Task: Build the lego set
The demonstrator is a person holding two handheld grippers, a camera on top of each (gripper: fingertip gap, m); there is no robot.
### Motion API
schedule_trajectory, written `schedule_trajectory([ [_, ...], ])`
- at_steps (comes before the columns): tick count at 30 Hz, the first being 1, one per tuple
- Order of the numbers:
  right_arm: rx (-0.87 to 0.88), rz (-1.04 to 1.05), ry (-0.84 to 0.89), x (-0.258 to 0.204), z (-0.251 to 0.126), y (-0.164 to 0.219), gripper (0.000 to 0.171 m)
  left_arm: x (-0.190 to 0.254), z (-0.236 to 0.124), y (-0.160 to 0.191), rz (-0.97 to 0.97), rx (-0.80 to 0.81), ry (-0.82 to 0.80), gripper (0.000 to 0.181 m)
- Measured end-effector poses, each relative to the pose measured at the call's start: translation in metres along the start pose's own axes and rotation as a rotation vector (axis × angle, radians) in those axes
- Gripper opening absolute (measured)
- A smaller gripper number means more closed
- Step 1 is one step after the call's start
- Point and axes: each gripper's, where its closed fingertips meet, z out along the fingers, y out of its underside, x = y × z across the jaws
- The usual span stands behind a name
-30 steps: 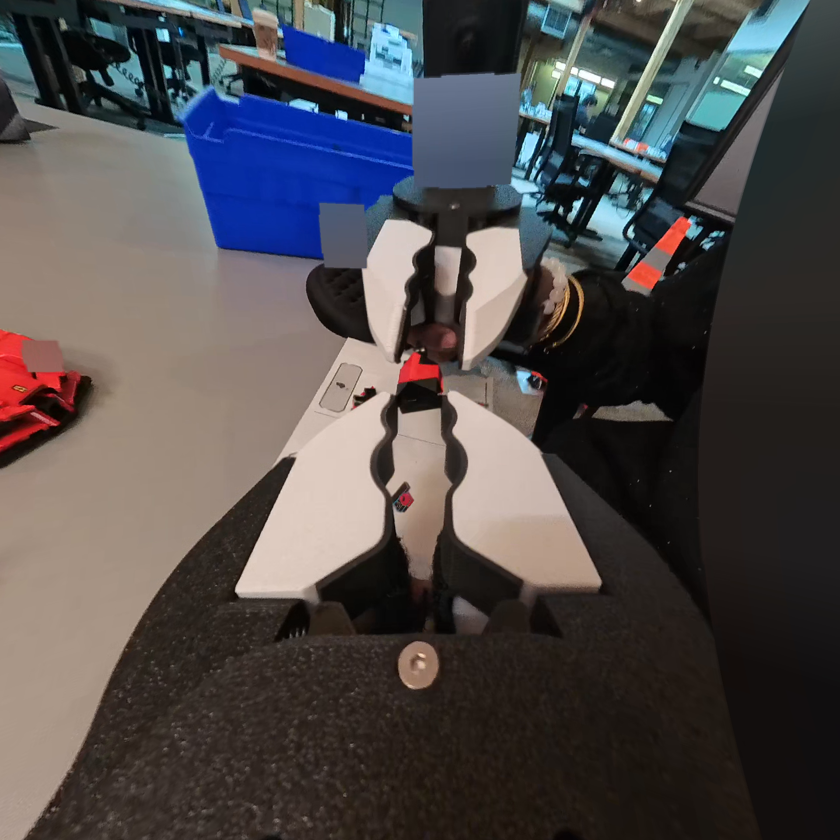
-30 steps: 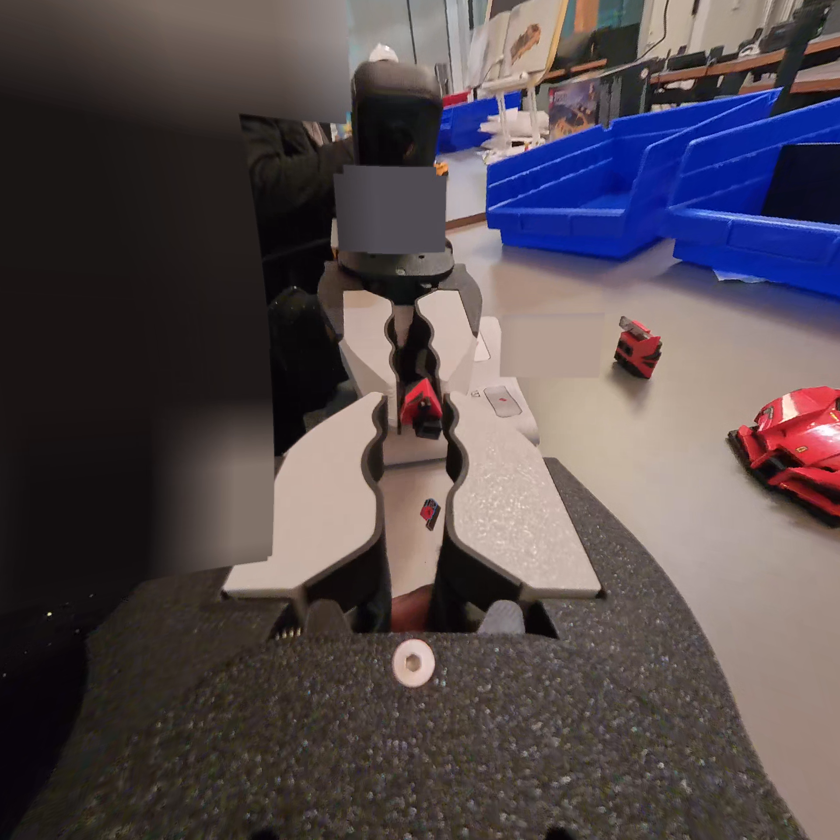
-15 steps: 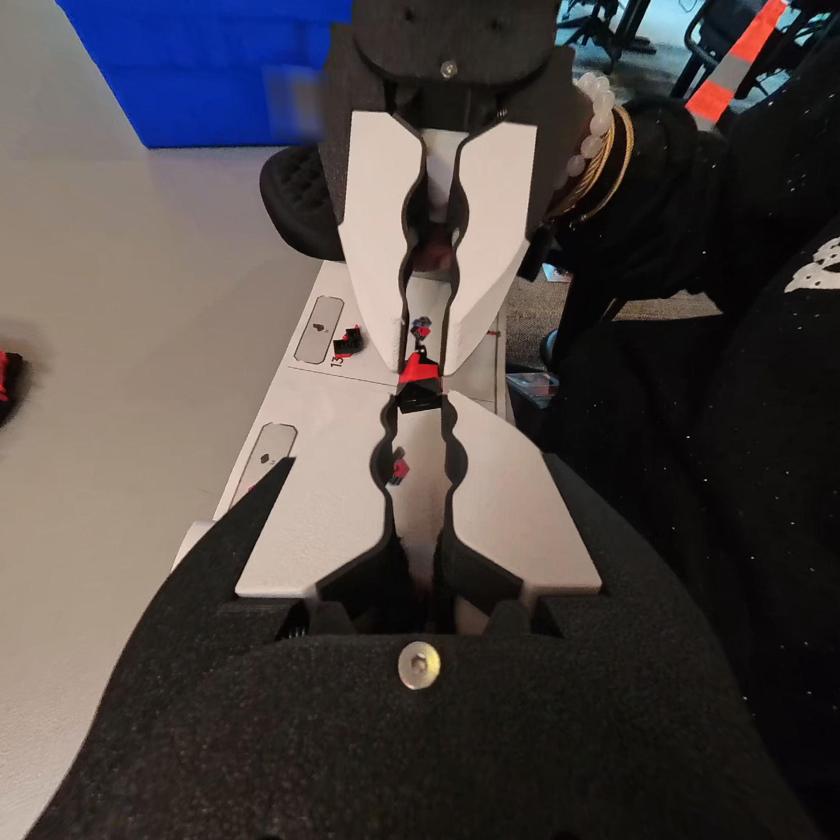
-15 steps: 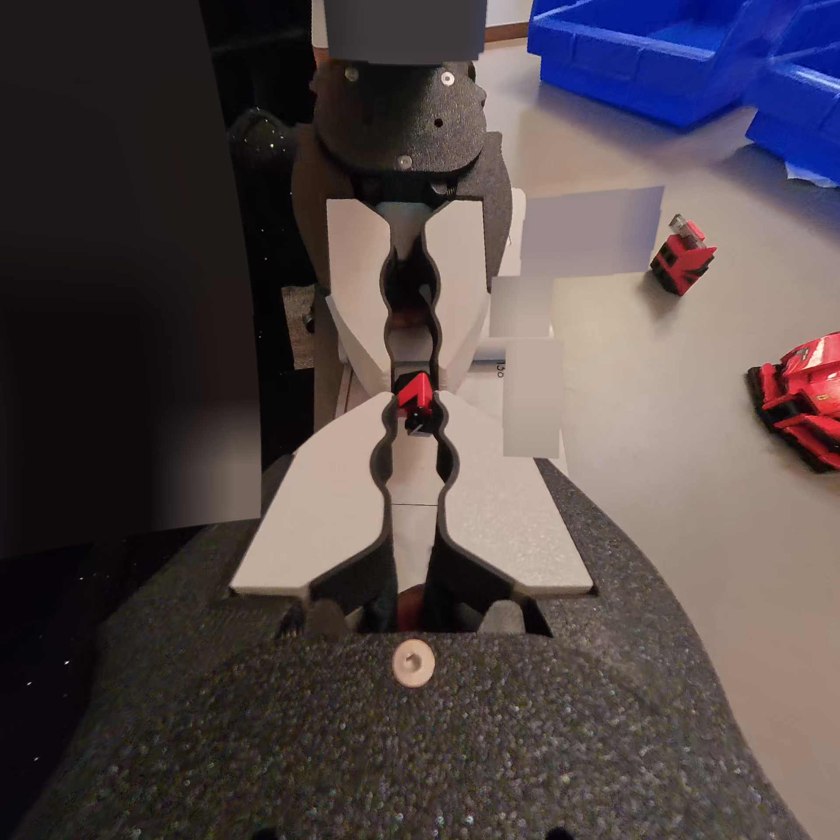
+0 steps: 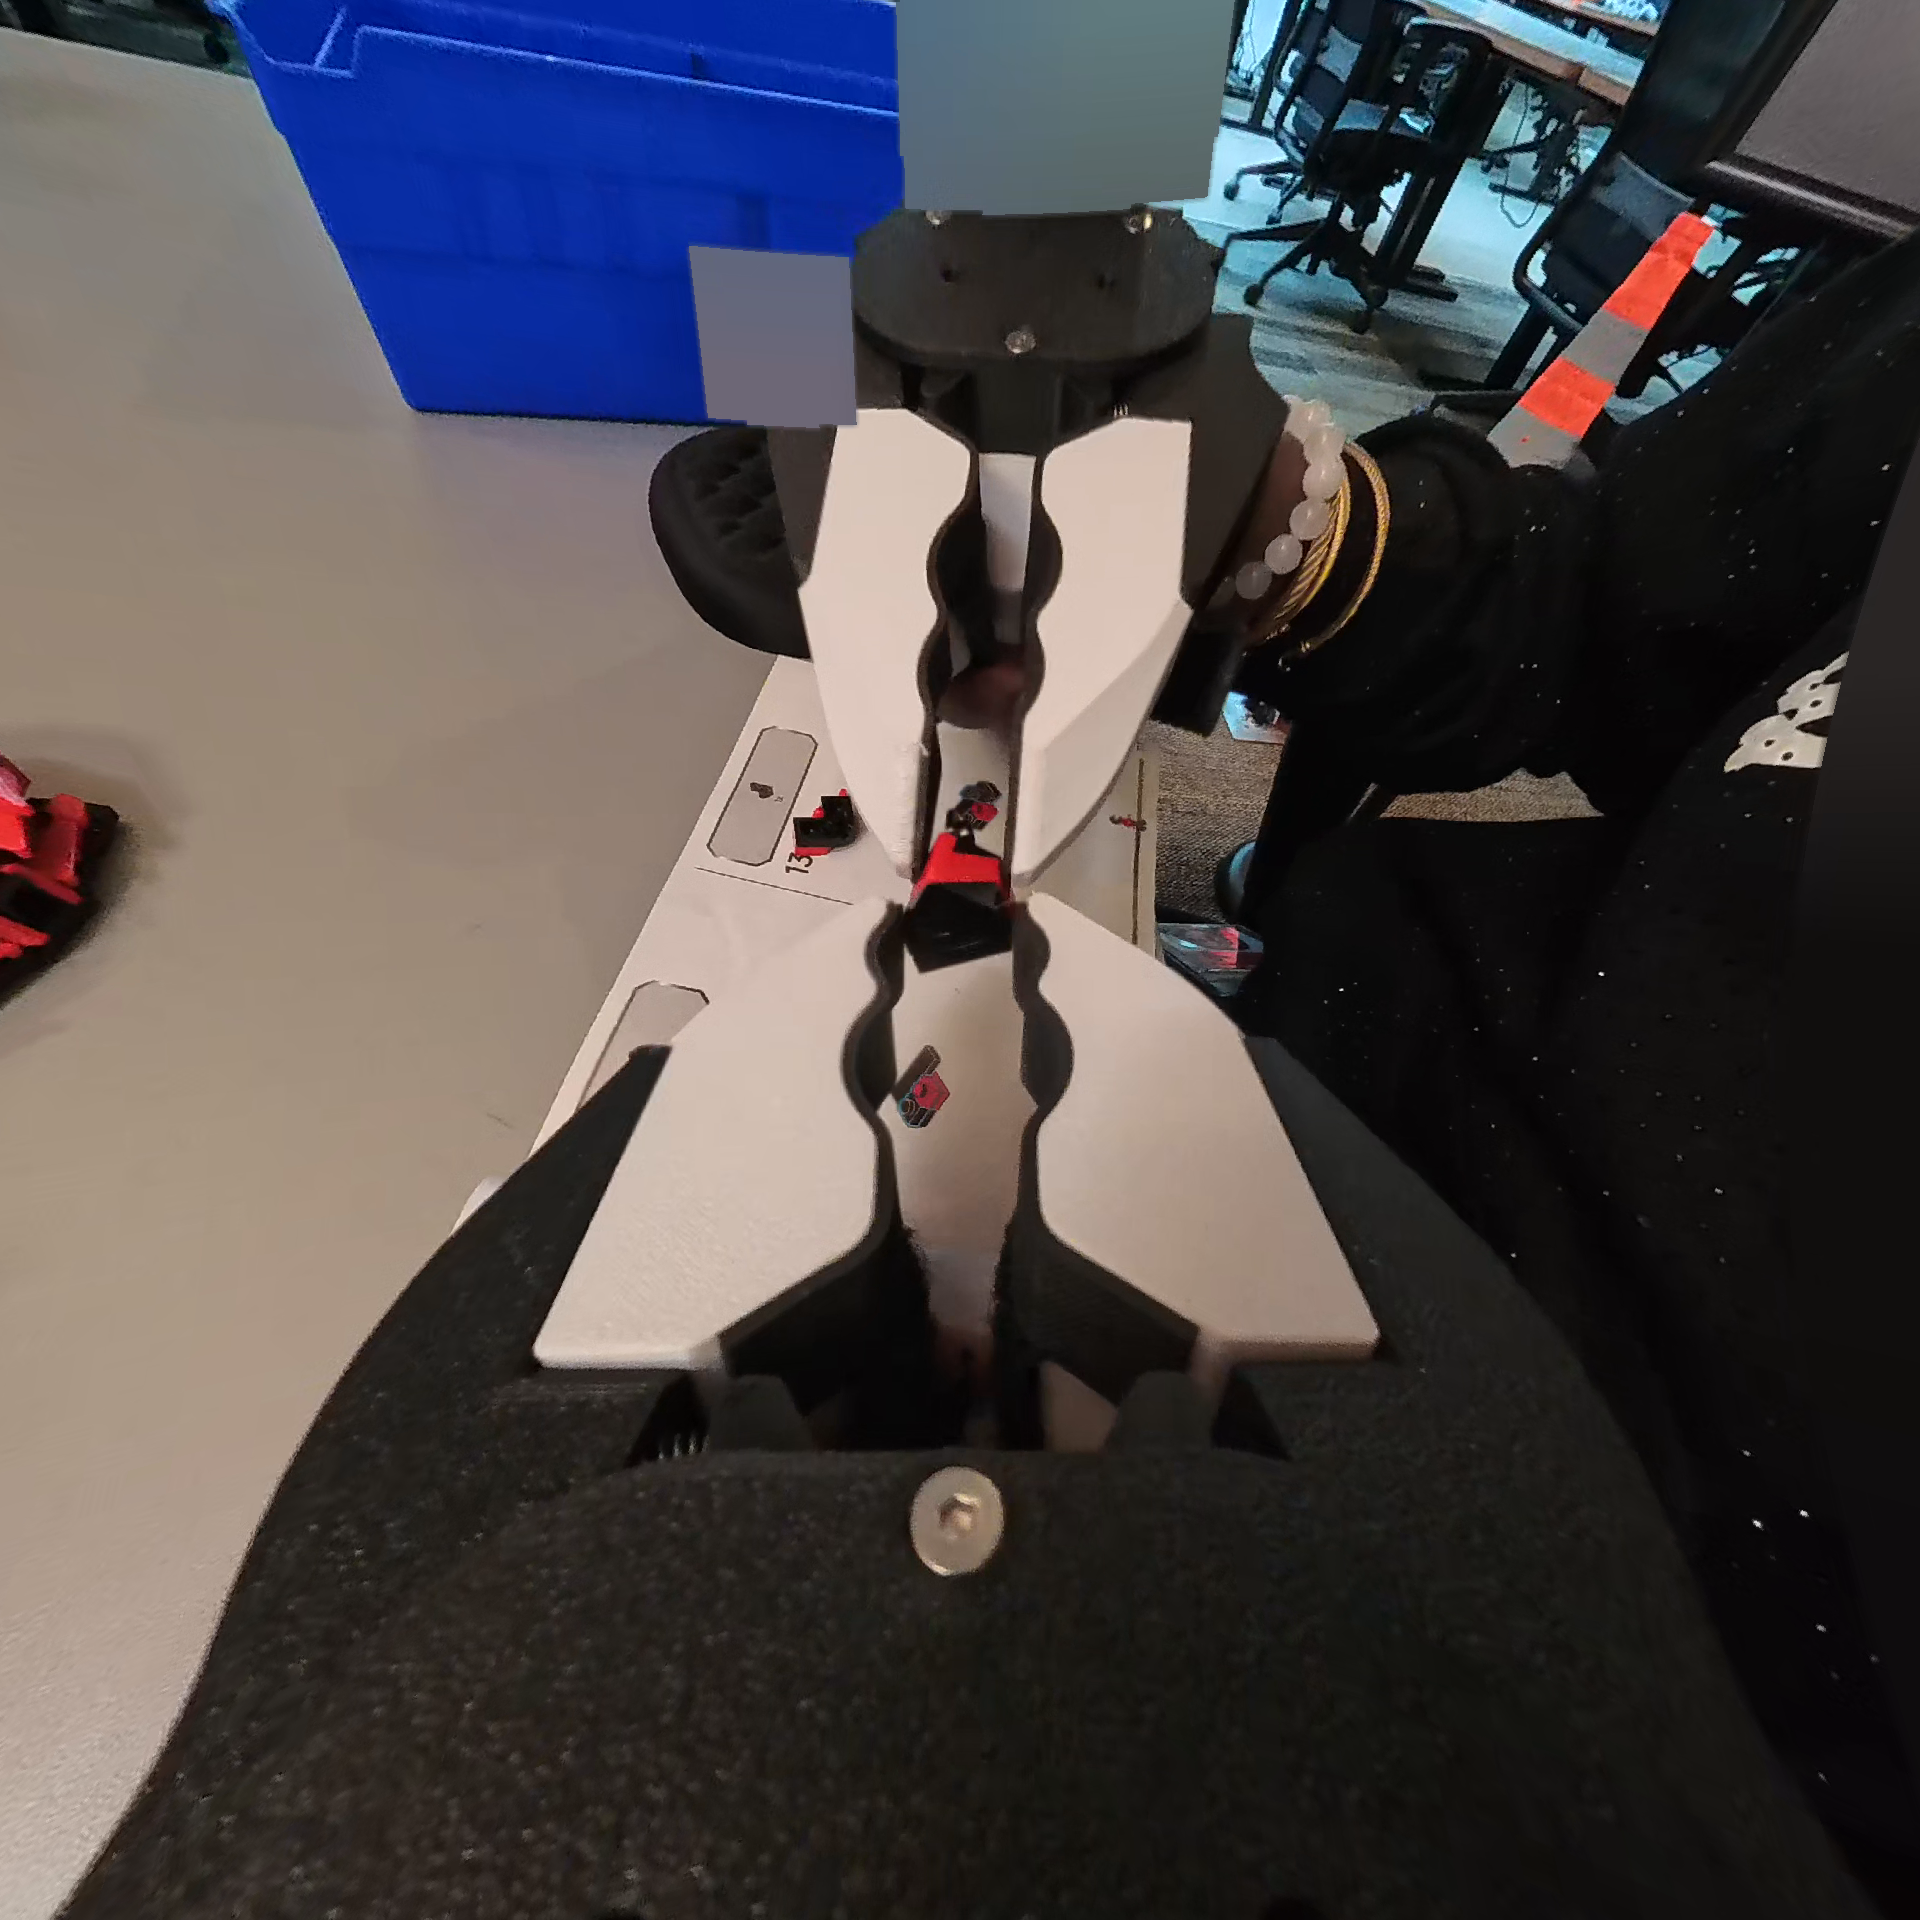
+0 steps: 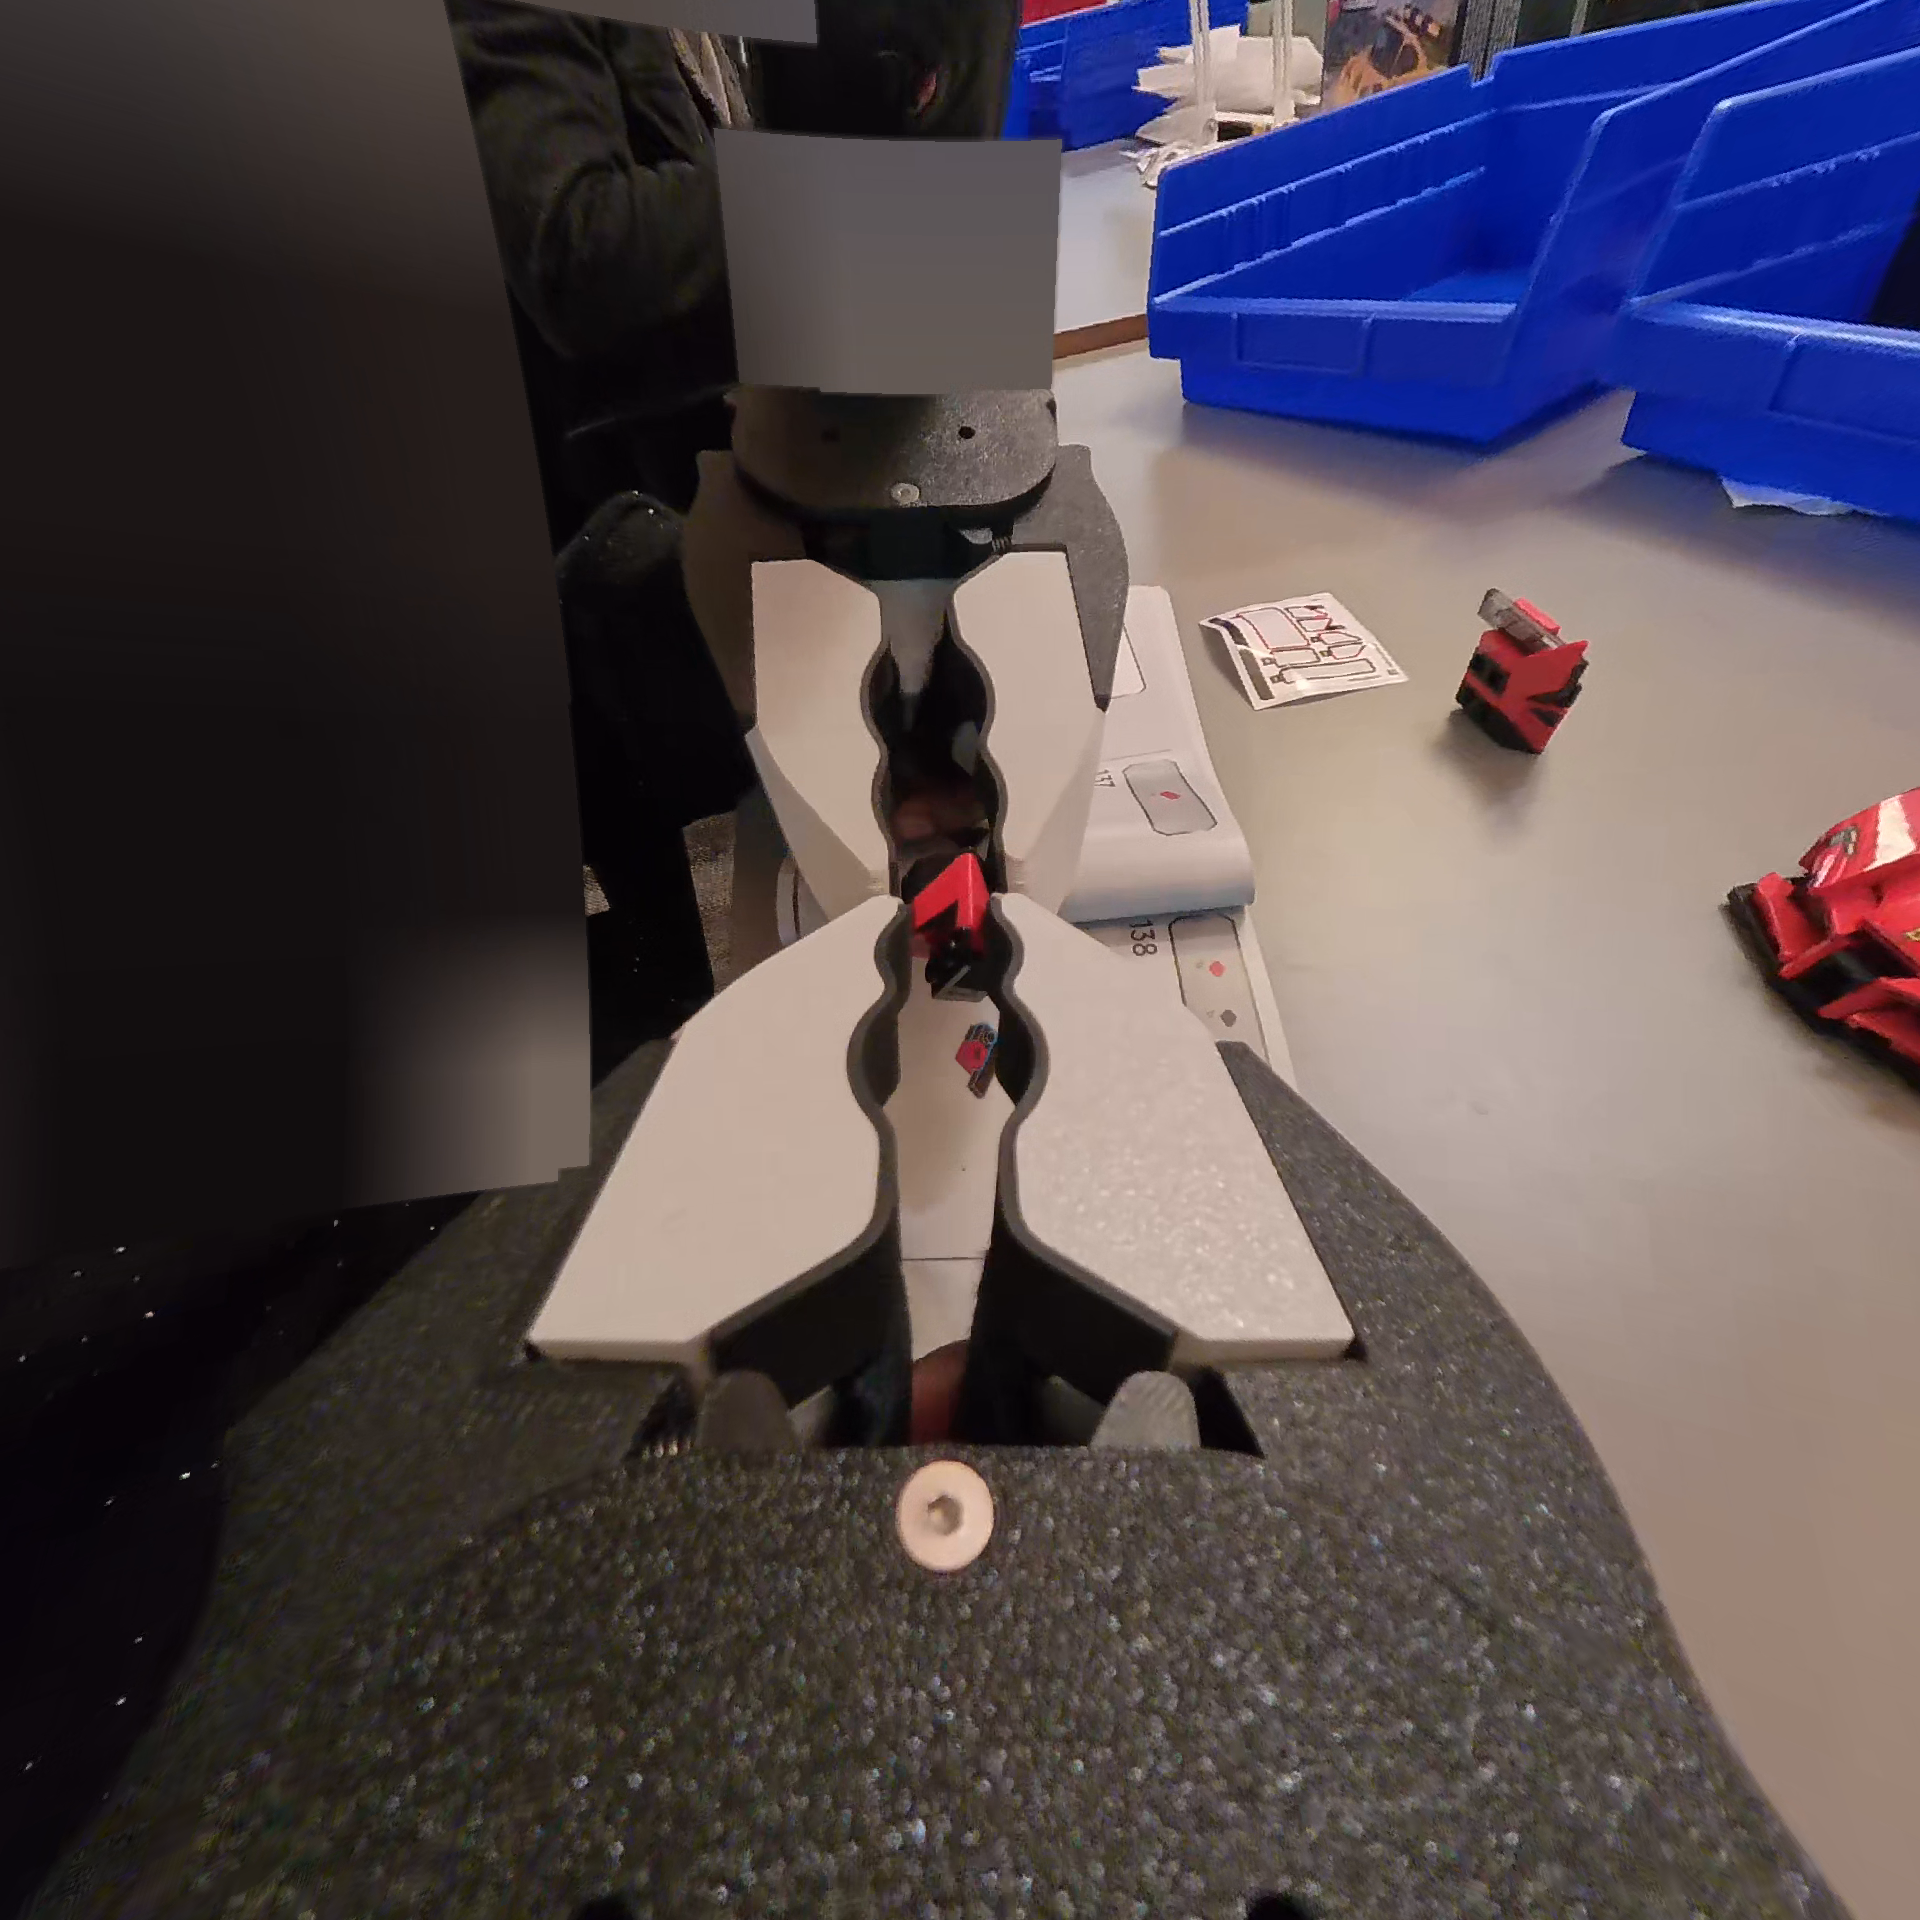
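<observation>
My two grippers meet tip to tip above the open instruction booklet (image 5: pixel 727 914). Between them is a small red and black lego piece (image 5: pixel 956 894). In the left wrist view my left gripper (image 5: pixel 954 920) is shut on its black lower part. The right gripper (image 5: pixel 961 847) comes in from the far side and pinches the red top. In the right wrist view my right gripper (image 6: pixel 948 925) is shut on the same piece (image 6: pixel 948 904), with the left gripper (image 6: pixel 940 868) facing it. The piece is held in the air, clear of the page.
A red lego car (image 6: pixel 1849 935) lies on the grey table, and also shows in the left wrist view (image 5: pixel 42 862). A small red block assembly (image 6: pixel 1522 675) and a sticker sheet (image 6: pixel 1304 649) lie beyond the booklet (image 6: pixel 1174 852). Blue bins (image 6: pixel 1455 291) (image 5: pixel 582 208) stand at the back. My two grippers' fingertips are within a few centimetres of each other.
Both grippers stay tip to tip on the piece. They tipped down toward the booklet half a second ago and have since tilted back up a little.
</observation>
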Motion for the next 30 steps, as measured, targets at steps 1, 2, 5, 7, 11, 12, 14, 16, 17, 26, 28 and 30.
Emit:
schedule_trajectory([
  [1,0.004,-0.001,0.000,0.000,0.000,-0.001,0.013,0.000,0.000,0.000,0.000,0.004,0.000,0.019],
  [2,0.004,-0.001,-0.004,-0.001,0.000,0.000,0.013,0.000,0.000,-0.001,0.000,0.007,-0.002,0.019],
  [5,-0.040,-0.015,-0.020,-0.004,-0.001,0.004,0.013,0.002,0.002,0.002,0.020,-0.020,0.003,0.019],
  [7,-0.101,-0.033,-0.026,-0.006,-0.001,0.010,0.015,0.005,0.005,0.006,0.046,-0.056,0.005,0.019],
  [11,-0.215,-0.107,-0.030,-0.011,0.001,0.022,0.014,0.009,0.011,0.017,0.096,-0.141,0.014,0.019],
  [12,-0.224,-0.120,-0.025,-0.011,0.001,0.022,0.014,0.010,0.012,0.018,0.100,-0.151,0.012,0.019],
  [14,-0.204,-0.129,-0.013,-0.010,0.000,0.019,0.013,0.008,0.012,0.017,0.091,-0.141,0.007,0.018],
  [16,-0.145,-0.118,-0.011,-0.010,0.000,0.012,0.012,0.008,0.009,0.012,0.075,-0.101,0.015,0.018],
  [17,-0.117,-0.109,-0.015,-0.010,0.000,0.009,0.012,0.008,0.007,0.010,0.070,-0.079,0.020,0.018],
  [26,-0.035,-0.037,-0.056,-0.010,0.001,0.005,0.011,0.009,0.004,0.007,0.040,-0.048,0.039,0.018],
  [28,-0.011,0.009,-0.066,-0.010,0.001,0.003,0.011,0.009,0.004,0.006,0.037,-0.041,0.040,0.018],
  [30,0.007,0.050,-0.075,-0.008,0.000,0.003,0.010,0.009,0.004,0.006,0.035,-0.042,0.040,0.018],
])
